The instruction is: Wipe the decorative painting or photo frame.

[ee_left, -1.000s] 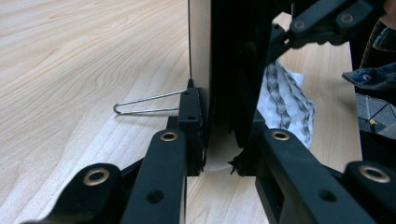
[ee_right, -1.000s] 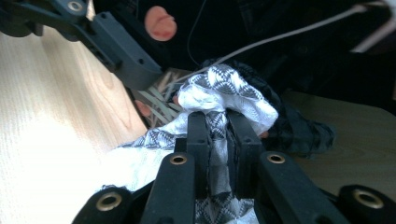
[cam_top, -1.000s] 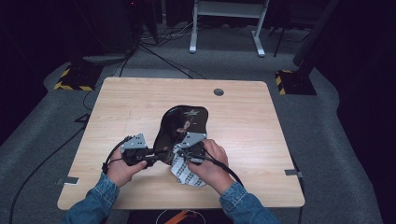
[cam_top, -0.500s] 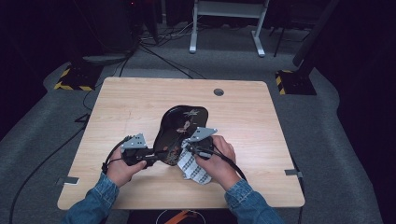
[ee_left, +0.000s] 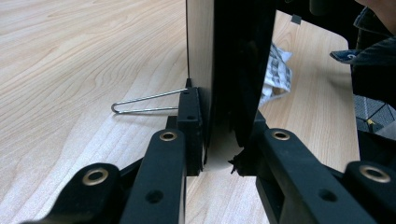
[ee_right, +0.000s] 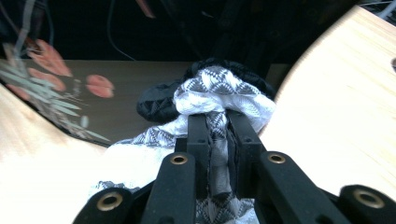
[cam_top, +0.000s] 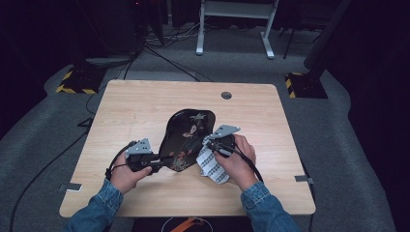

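Cloth of black-and-white patterned fabric (cam_top: 211, 163), clenched in the right hand-held gripper (cam_top: 212, 145), is now carried rightward across the glossy black floral tray (cam_top: 186, 133), which is gripped steady by the left hand-held gripper (cam_top: 162, 162), so wiping appears underway.

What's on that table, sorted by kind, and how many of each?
Trays: 1, black with flowers
Cloths: 1, black-and-white patterned
Grippers: 2, left clamped on the tray, right clamped on the cloth
Wire clips: 1
Total: 5
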